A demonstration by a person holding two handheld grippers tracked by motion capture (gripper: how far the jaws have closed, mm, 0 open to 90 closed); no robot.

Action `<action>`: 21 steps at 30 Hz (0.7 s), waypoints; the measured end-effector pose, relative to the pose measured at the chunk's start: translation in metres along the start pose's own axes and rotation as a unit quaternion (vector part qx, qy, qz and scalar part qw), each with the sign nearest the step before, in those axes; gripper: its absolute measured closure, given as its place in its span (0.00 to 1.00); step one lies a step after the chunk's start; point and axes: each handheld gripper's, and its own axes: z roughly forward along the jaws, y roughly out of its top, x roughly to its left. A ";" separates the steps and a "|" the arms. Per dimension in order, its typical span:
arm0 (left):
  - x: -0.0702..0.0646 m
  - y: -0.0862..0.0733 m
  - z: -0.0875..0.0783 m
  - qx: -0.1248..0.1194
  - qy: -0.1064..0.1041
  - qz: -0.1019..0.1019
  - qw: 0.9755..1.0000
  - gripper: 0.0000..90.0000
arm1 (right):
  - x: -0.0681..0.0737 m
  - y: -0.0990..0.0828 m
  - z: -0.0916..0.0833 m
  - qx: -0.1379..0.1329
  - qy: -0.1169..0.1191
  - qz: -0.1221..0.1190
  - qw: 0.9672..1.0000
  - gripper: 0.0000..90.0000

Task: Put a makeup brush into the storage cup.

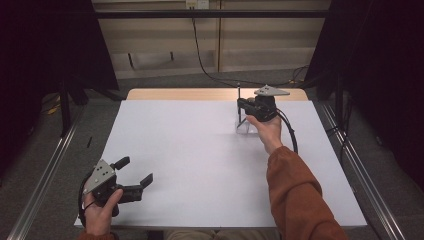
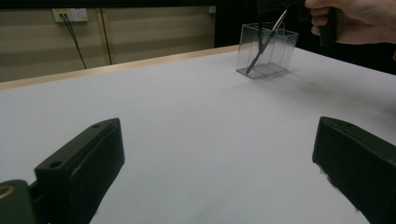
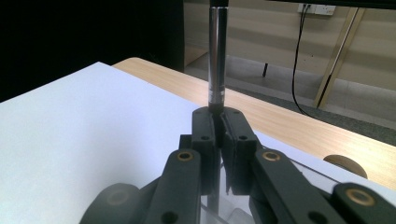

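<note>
Daylight-grey table (image 1: 200,160) is lying under both grippers in the high view: the right gripper (image 1: 241,106) is clamping a pen (image 1: 239,102) upright over a clear box (image 1: 243,126) near the far edge, while the left gripper (image 1: 136,172) is resting wide open, well apart. Left gripper view is showing the pen (image 2: 266,42) leaning inside the box (image 2: 267,51). Right gripper view is showing closed jaws pinching the pen (image 3: 217,60), the wall socket (image 3: 317,8) behind.

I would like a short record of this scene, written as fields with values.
surface: white table
container: clear box, far right part of the table
held item: slim pen, upright, lower end in the clear box
right gripper: shut on the pen, above the box
left gripper: open, holds nothing, near front left edge
</note>
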 end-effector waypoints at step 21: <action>0.000 0.000 0.001 0.000 -0.001 -0.002 1.000 0.03 | -0.004 0.002 -0.008 -0.020 -0.001 0.014 1.000 0.81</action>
